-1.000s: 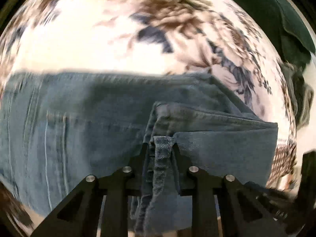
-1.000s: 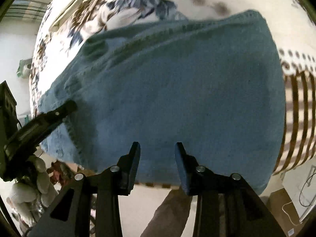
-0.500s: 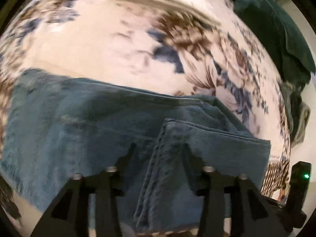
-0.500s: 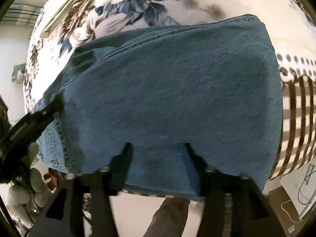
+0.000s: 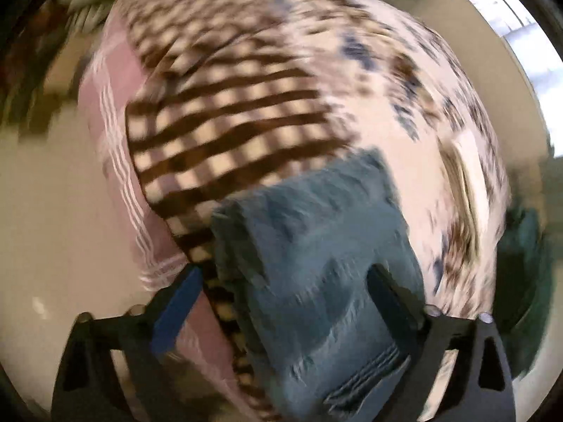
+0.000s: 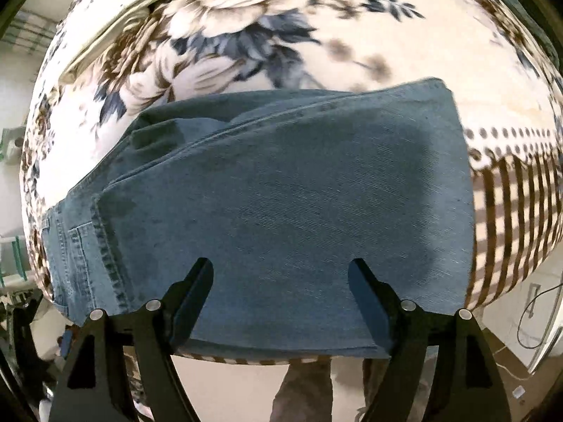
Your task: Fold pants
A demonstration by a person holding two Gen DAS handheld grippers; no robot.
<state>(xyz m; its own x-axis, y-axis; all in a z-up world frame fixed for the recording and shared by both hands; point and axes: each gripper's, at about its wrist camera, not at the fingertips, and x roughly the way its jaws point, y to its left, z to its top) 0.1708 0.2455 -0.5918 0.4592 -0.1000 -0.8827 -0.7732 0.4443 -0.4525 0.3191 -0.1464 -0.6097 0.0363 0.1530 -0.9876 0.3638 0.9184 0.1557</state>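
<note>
Denim pants (image 6: 281, 193) (left view blurred)

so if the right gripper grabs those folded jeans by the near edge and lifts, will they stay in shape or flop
The folded jeans would probably flop: the denim lies in loose stacked layers with edges stepped apart at one end, so the fold would likely open. They look fairly heavy for cloth, being thick and several layers deep. Slipping seems unlikely, since the right gripper, open now, would close on coarse weave.
</note>
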